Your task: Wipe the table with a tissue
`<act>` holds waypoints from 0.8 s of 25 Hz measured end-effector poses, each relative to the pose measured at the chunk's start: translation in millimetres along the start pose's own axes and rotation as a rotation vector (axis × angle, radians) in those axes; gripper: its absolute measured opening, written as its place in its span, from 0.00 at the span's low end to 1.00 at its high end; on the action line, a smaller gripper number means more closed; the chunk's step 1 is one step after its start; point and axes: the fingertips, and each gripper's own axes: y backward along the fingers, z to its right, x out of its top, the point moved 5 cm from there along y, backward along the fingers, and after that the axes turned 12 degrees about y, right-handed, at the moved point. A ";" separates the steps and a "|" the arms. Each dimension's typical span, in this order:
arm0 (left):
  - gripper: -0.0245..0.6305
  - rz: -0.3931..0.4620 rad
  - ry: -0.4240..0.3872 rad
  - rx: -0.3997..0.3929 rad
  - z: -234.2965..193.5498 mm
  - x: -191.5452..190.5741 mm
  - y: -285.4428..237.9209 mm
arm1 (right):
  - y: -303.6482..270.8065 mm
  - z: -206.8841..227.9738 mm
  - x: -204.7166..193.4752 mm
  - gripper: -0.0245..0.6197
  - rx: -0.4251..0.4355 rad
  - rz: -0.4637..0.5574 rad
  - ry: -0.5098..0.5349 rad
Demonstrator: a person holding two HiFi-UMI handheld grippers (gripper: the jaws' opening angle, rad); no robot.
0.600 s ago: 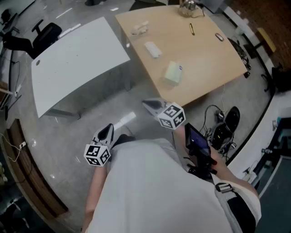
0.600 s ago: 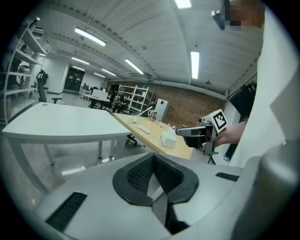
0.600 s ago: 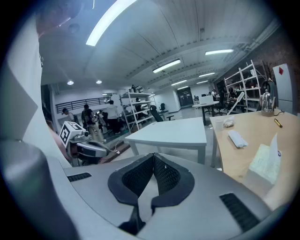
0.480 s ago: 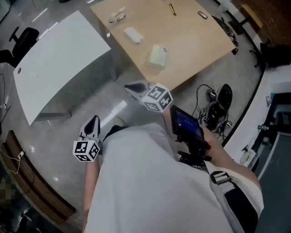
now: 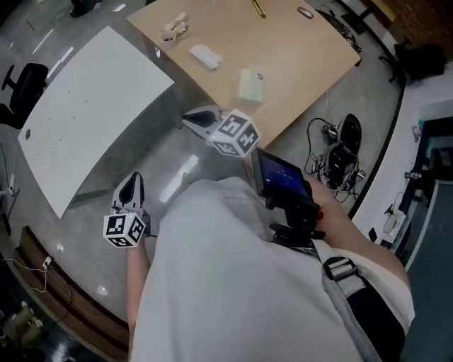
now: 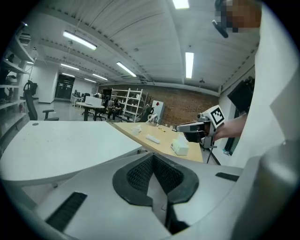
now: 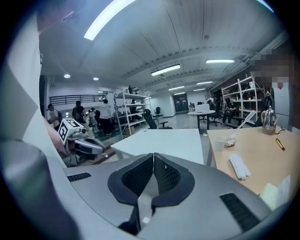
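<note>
A pale green tissue pack lies near the front edge of the wooden table. My right gripper hovers over the floor just short of that edge, left of the pack, shut and holding nothing. My left gripper hangs lower left over the floor, also shut and empty. In the left gripper view its closed jaws point toward the tissue pack and the right gripper. The right gripper view shows closed jaws, the wooden table and the pack's corner at the right.
A white table stands left of the wooden one. On the wood lie a white bar, a cup with scraps, a pen and a kettle. Cables and a black chair base are on the floor at the right.
The head view has swung, so both tables sit further left in the picture. Both grippers stay shut; the right one has shifted up and left along the wooden table's edge.
</note>
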 end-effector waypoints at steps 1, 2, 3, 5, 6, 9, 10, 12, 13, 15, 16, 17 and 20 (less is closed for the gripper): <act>0.05 0.004 -0.004 -0.003 -5.1 5.1 -0.5 | -4.9 0.7 2.5 0.06 0.000 -0.003 0.005; 0.05 0.008 -0.008 -0.006 -9.6 9.5 -0.9 | -9.7 1.2 4.5 0.06 0.000 -0.006 0.008; 0.05 0.012 -0.012 -0.008 -13.6 13.4 -1.1 | -14.1 1.8 6.5 0.06 0.000 -0.009 0.011; 0.05 0.017 -0.016 -0.007 -19.7 20.2 -0.7 | -21.4 2.8 11.9 0.06 0.001 -0.014 0.015; 0.05 0.019 -0.014 -0.005 -22.5 22.7 -0.3 | -24.4 2.9 14.7 0.06 0.003 -0.016 0.019; 0.05 0.034 0.001 0.008 -30.6 27.8 -0.3 | -32.3 5.3 20.0 0.06 0.014 -0.026 0.037; 0.05 0.041 0.005 0.013 -31.8 29.3 -0.6 | -34.2 7.0 20.7 0.06 0.019 -0.028 0.042; 0.05 0.050 0.010 0.021 -32.2 31.7 -1.1 | -36.8 10.3 21.2 0.06 0.026 -0.029 0.044; 0.05 0.052 0.012 0.023 -32.5 33.1 -1.1 | -38.2 11.8 22.0 0.06 0.028 -0.029 0.043; 0.05 0.047 0.019 0.026 -34.8 35.6 -1.4 | -43.0 14.5 23.0 0.06 0.029 -0.031 0.035; 0.05 0.042 0.024 0.028 -37.1 35.5 -2.4 | -46.6 15.9 21.1 0.06 0.029 -0.033 0.026; 0.05 0.036 0.029 0.031 -40.4 34.2 -4.7 | -51.1 17.9 17.2 0.06 0.030 -0.035 0.016; 0.05 0.023 0.038 0.046 -52.9 35.0 -16.9 | -66.5 28.9 8.5 0.06 0.039 -0.039 -0.003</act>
